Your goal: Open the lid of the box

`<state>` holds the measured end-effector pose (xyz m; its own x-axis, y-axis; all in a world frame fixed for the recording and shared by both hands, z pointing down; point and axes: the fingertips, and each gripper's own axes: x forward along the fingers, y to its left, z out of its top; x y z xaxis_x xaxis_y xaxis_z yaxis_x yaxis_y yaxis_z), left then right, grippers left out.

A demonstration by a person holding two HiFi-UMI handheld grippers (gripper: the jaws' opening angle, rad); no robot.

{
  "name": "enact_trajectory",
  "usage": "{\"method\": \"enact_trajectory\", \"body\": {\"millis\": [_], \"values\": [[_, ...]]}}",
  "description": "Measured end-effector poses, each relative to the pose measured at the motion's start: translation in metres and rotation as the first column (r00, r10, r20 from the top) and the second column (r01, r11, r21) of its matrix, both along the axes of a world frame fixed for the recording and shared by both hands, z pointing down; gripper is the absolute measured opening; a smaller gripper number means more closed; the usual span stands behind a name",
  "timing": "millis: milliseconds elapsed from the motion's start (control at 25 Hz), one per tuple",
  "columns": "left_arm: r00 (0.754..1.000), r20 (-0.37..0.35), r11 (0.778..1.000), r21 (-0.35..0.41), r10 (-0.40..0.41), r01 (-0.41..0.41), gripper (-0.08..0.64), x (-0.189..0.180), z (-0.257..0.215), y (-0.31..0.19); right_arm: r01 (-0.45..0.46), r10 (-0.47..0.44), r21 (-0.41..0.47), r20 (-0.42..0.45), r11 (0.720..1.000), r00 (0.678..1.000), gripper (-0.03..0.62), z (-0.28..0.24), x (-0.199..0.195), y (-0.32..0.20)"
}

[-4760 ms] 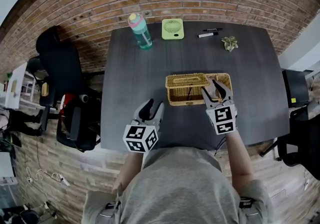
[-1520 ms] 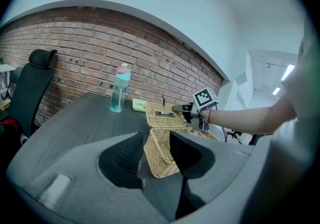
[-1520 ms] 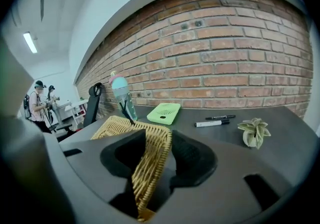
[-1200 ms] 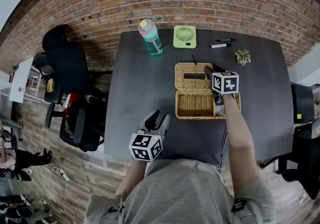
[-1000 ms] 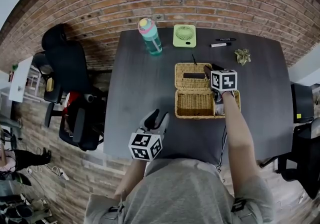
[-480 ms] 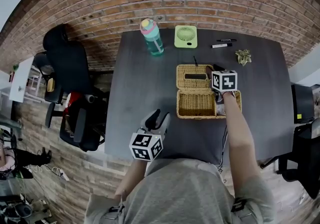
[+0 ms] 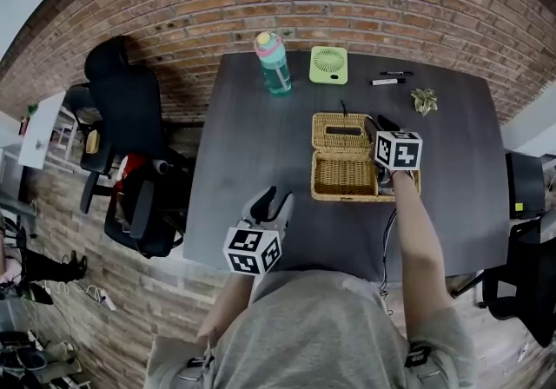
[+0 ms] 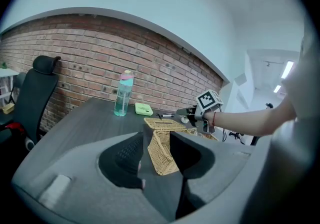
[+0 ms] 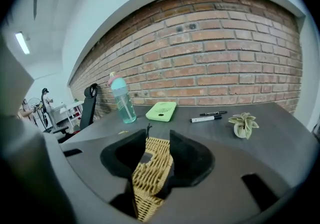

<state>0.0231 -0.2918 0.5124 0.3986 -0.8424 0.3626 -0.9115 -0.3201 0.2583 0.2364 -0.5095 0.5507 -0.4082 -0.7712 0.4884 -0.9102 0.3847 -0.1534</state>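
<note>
A woven wicker box (image 7: 346,196) stands mid-table with its inside showing. Its lid (image 7: 340,128) is swung back to the far side and lies about level. My right gripper (image 7: 380,125) is at the lid's right edge. In the right gripper view the wicker lid (image 9: 149,168) fills the gap of the right gripper (image 9: 157,143) and touches both fingers. My left gripper (image 7: 269,198) hovers open near the table's front edge, well left of the box, with nothing in it. The left gripper view frames the box (image 8: 161,155), its lid (image 8: 165,124) and the right gripper (image 8: 192,113) beyond.
On the dark table (image 7: 252,144) a teal bottle (image 7: 274,63), a green fan (image 7: 328,65), two pens (image 7: 388,79) and a small paper plant (image 7: 425,100) line the far edge by the brick wall. Black chairs (image 7: 130,161) stand at the left.
Some seconds ago the lid was down with my right gripper at its front edge; now it lies flipped back. Over the last second the right gripper has barely moved. The left gripper has stayed put.
</note>
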Motion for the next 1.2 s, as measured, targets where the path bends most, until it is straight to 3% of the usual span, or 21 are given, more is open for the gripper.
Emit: {"method": "enact_trajectory", "body": {"millis": [400, 760, 1200], "values": [[1.0, 0.012, 0.999, 0.04, 0.01, -0.01, 0.156, -0.002, -0.017, 0.032, 0.002, -0.009, 0.159, 0.044, 0.987, 0.999, 0.094, -0.057, -0.012, 0.095], [0.998, 0.048, 0.996, 0.08, 0.035, -0.039, 0.1, 0.002, -0.031, 0.074, 0.029, -0.036, 0.267, 0.021, 0.963, 0.999, 0.038, -0.093, -0.033, 0.193], [0.996, 0.053, 0.992, 0.094, 0.078, -0.083, 0.044, -0.005, -0.032, 0.156, 0.005, -0.017, 0.294, 0.039, 0.956, 0.999, 0.005, -0.093, -0.058, 0.317]]}}
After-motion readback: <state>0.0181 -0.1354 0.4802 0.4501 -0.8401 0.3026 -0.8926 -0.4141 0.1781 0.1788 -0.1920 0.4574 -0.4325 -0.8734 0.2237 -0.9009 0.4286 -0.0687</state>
